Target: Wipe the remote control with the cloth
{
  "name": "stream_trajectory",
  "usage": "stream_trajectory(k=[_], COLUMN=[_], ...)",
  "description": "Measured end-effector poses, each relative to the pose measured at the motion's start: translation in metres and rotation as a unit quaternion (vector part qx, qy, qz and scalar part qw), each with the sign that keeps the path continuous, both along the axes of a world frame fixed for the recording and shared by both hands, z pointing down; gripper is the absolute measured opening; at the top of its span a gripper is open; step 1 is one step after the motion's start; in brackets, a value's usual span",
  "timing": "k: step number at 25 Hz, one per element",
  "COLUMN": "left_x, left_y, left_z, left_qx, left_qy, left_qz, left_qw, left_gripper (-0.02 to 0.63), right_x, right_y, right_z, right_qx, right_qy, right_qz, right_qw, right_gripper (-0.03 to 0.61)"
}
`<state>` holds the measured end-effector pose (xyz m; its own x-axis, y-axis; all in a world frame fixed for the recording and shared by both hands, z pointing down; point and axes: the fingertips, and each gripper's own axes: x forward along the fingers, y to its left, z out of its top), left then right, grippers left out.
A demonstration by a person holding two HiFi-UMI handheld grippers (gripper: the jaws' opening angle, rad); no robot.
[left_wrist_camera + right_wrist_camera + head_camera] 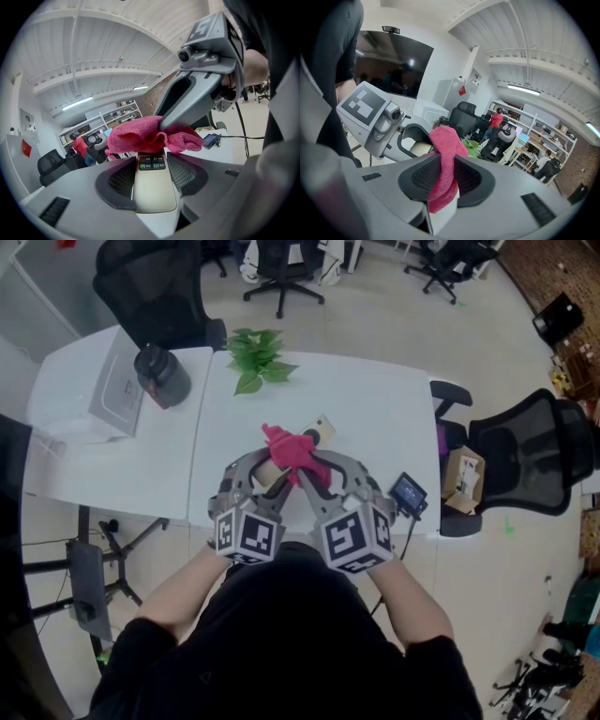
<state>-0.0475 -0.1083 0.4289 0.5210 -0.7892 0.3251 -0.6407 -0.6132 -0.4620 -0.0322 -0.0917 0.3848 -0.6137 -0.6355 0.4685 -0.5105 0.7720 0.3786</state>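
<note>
My left gripper (pixel 267 472) is shut on a cream remote control (pixel 322 430), held above the white table (pixel 375 409). In the left gripper view the remote (pixel 152 187) lies lengthwise between the jaws of the left gripper (pixel 152 164), with its coloured buttons at the far end. A pink cloth (pixel 145 136) is draped over that far end. My right gripper (pixel 315 471) is shut on the cloth (pixel 295 451) and presses it onto the remote. In the right gripper view the cloth (pixel 443 159) is pinched between the jaws of the right gripper (pixel 445 180), with the left gripper (pixel 401 136) behind.
A green plant (pixel 258 357) sits at the table's far edge. A black jar (pixel 161 376) and a white box (pixel 117 385) are at the far left. A small screen device (pixel 409 493) lies near the right edge. A black office chair (pixel 534 460) with a cardboard box (pixel 462 479) stands on the right.
</note>
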Motion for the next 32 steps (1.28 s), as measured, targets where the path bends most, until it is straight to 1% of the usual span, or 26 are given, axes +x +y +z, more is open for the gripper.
stream_trajectory(k=[7,12,15,16,17,18,19,20,21,22,23,24,25,26,27,28,29,30,32], left_x=[0.000,0.001,0.001,0.001,0.000,-0.002,-0.003,-0.005,-0.008,-0.010,-0.012,-0.014,-0.016,-0.019,-0.021,-0.024,-0.026,-0.028,-0.027], left_y=[0.005,0.009,0.009,0.008,0.007,0.004,0.002,-0.002,-0.004,-0.007,-0.009,-0.011,-0.013,-0.015,-0.017,-0.019,-0.020,-0.021,-0.020], left_z=[-0.002,-0.004,-0.005,-0.006,-0.008,-0.009,-0.010,-0.012,-0.014,-0.015,-0.017,-0.018,-0.020,-0.023,-0.027,-0.031,-0.035,-0.039,-0.049], left_qx=[0.008,0.011,0.006,-0.002,-0.018,-0.039,-0.065,-0.093,-0.119,-0.145,-0.170,-0.196,-0.223,-0.249,-0.270,-0.284,-0.292,-0.297,-0.308], left_qy=[-0.001,0.001,0.010,0.024,0.049,0.084,0.127,0.173,0.218,0.261,0.306,0.356,0.413,0.472,0.527,0.570,0.601,0.625,0.666], left_qz=[0.005,0.009,0.008,0.005,0.001,-0.003,-0.006,-0.008,-0.009,-0.009,-0.007,-0.003,0.003,0.011,0.019,0.024,0.027,0.031,0.054], left_qw=[1.0000,0.9999,0.9999,0.9997,0.9986,0.9956,0.9897,0.9805,0.9687,0.9545,0.9369,0.9138,0.8831,0.8456,0.8057,0.7705,0.7436,0.7215,0.6769], left_gripper=[0.209,0.209,0.209,0.209,0.210,0.210,0.210,0.209,0.210,0.210,0.209,0.210,0.210,0.210,0.210,0.210,0.209,0.210,0.209], right_x=[0.033,0.057,0.062,0.062,0.061,0.061,0.063,0.064,0.067,0.068,0.070,0.070,0.069,0.067,0.064,0.061,0.057,0.053,0.042], right_y=[-0.022,-0.036,-0.038,-0.037,-0.036,-0.034,-0.032,-0.030,-0.027,-0.024,-0.021,-0.018,-0.015,-0.011,-0.007,-0.003,0.000,0.003,0.011], right_z=[-0.005,-0.010,-0.017,-0.022,-0.029,-0.036,-0.043,-0.049,-0.053,-0.055,-0.055,-0.053,-0.049,-0.044,-0.038,-0.034,-0.030,-0.026,-0.018], right_qx=[0.020,0.020,0.032,0.041,0.052,0.062,0.069,0.072,0.072,0.070,0.063,0.052,0.036,0.017,0.000,-0.011,-0.018,-0.027,-0.052], right_qy=[-0.004,-0.009,-0.017,-0.027,-0.044,-0.067,-0.096,-0.125,-0.151,-0.174,-0.195,-0.214,-0.233,-0.249,-0.262,-0.274,-0.283,-0.289,-0.292], right_qz=[0.053,0.097,0.101,0.098,0.094,0.092,0.094,0.097,0.101,0.104,0.106,0.107,0.107,0.104,0.101,0.095,0.088,0.080,0.064], right_qw=[0.998,0.995,0.994,0.994,0.993,0.992,0.989,0.985,0.981,0.977,0.973,0.969,0.966,0.963,0.960,0.957,0.955,0.954,0.953], right_gripper=[0.086,0.086,0.086,0.086,0.086,0.086,0.086,0.086,0.086,0.086,0.086,0.086,0.086,0.086,0.086,0.086,0.086,0.086,0.086])
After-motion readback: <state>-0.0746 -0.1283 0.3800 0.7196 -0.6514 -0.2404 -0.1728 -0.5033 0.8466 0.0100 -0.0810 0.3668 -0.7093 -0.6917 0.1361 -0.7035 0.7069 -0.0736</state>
